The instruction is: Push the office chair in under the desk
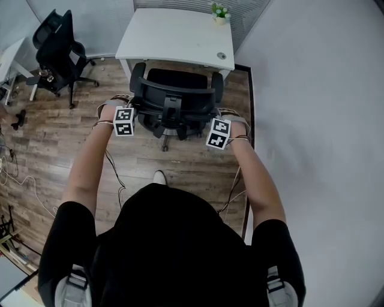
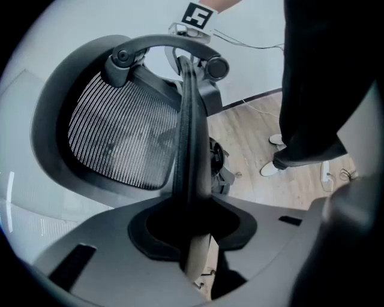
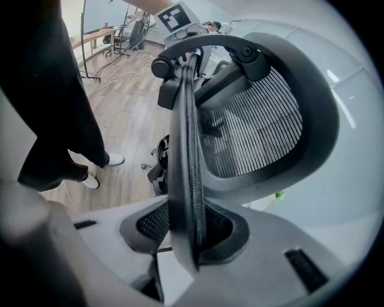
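We find the office chair [image 1: 174, 99] on the wooden floor [image 1: 60, 150] at the near edge of the white desk [image 1: 174, 36], facing it; the front of its seat reaches that edge, while the backrest [image 1: 174, 95] and wheeled base stand clear on our side. The left gripper [image 2: 192, 225] has its jaws clamped on the backrest's left rim, the dark edge running up between them; the right gripper [image 3: 189, 231] has its jaws clamped likewise on the right rim, with the mesh panel beyond. In the head view both arms reach forward, one gripper at either side of the backrest. A small potted plant [image 1: 220, 13] sits at the desk's far right corner; a second black chair [image 1: 57, 51] stands well off to the left.
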Available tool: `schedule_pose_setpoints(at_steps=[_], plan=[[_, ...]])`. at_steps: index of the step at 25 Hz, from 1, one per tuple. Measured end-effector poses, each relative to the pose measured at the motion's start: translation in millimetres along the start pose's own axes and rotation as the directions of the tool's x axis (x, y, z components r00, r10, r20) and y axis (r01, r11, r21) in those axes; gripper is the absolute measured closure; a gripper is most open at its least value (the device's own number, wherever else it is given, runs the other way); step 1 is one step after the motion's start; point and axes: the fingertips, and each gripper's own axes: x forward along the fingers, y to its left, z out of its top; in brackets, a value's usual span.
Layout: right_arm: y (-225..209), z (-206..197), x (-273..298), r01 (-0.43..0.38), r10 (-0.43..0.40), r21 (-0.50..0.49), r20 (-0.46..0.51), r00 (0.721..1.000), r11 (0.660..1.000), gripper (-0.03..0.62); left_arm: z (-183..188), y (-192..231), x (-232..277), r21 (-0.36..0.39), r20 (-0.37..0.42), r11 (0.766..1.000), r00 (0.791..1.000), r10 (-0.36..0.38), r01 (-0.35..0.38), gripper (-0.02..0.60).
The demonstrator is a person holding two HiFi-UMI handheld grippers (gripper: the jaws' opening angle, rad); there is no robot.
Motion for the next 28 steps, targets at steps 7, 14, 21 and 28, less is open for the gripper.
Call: schedule_pose_setpoints(at_steps=[7, 14, 21, 28], plan=[[3, 4, 6, 0.0, 0.0, 0.02, 0.017, 1.0, 1.0, 0.468, -5, 4, 8, 0.017, -0.002, 1.0, 1.0, -0.006, 0.006, 0.474], [3, 7, 12, -0.01, 0.01, 0.035, 0.012, 1.0, 0.999, 0.47, -12, 8, 10, 0.023, -0.002, 1.0, 1.0, -0.009, 0.009, 0.473], [5, 6, 21, -0.018, 0.018, 0.051, -0.005, 1.0, 0.999, 0.484, -12, 14, 9, 0.007, 0.041, 0.999, 0.999, 0.033, -0.034, 0.443], [14, 1, -3, -0.092, 0.088, 0.102, 0.041, 0.995, 0.991, 0.451, 1, 17, -10, -0.059, 0.076, 0.997, 0.996, 0.049, -0.044, 0.335]])
